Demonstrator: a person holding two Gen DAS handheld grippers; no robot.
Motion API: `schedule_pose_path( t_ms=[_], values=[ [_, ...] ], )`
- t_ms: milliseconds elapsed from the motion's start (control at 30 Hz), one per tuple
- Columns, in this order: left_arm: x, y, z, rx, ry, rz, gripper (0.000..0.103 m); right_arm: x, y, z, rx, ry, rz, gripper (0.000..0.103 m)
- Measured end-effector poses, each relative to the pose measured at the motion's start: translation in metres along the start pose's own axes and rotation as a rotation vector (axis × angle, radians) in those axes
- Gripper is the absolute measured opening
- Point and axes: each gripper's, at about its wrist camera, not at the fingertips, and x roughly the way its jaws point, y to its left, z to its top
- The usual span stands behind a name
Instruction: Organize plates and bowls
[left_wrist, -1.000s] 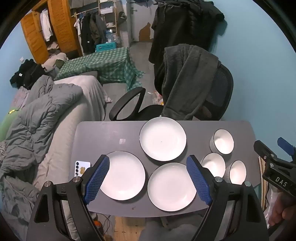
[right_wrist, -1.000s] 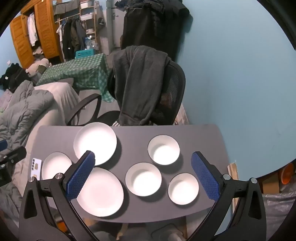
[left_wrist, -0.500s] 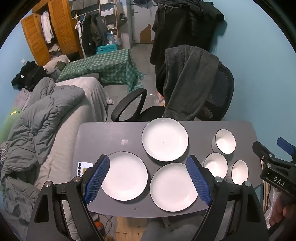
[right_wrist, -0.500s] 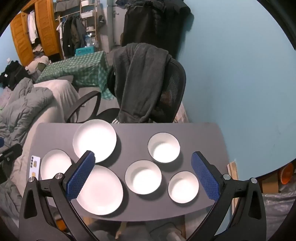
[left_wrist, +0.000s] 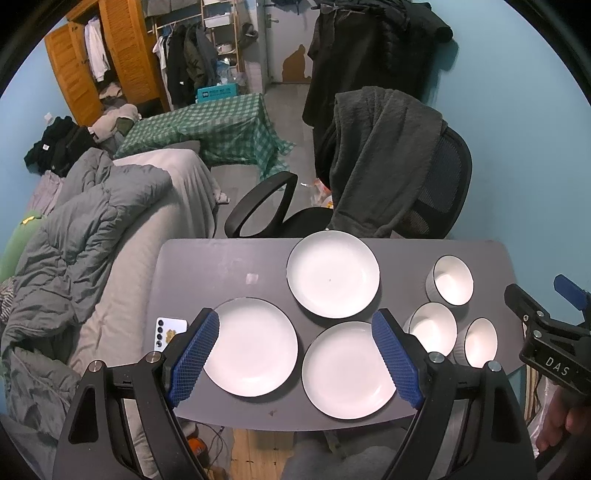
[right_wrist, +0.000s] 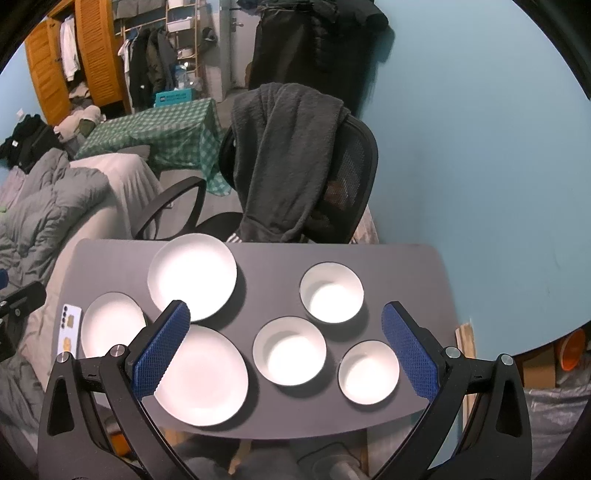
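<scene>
Three white plates lie on the grey table (left_wrist: 221, 266): a far one (left_wrist: 333, 273), a near left one (left_wrist: 255, 345) and a near right one (left_wrist: 347, 369). Three white bowls stand at the right: a far one (right_wrist: 331, 292), a middle one (right_wrist: 290, 350) and a near right one (right_wrist: 368, 371). My left gripper (left_wrist: 295, 354) is open and empty, held above the near plates. My right gripper (right_wrist: 286, 350) is open and empty, held above the bowls. The right gripper also shows at the left wrist view's right edge (left_wrist: 546, 332).
A phone (left_wrist: 168, 332) lies near the table's left edge. An office chair (left_wrist: 388, 177) draped with a dark fleece stands behind the table. A bed with a grey duvet (left_wrist: 81, 236) is at the left. A blue wall is at the right.
Both grippers have drifted slightly, so the table sits a little further right and lower in the views. The plates and bowls have not moved. Both grippers stay open.
</scene>
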Motion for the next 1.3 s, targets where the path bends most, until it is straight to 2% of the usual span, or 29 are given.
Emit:
schedule_pose_path(
  t_ms=[1300],
  values=[
    [-0.002,0.01,-0.009,-0.012,0.027,-0.006,0.086,-0.008,0.015,-0.004,-0.009,0.015,0.017,0.102]
  ],
)
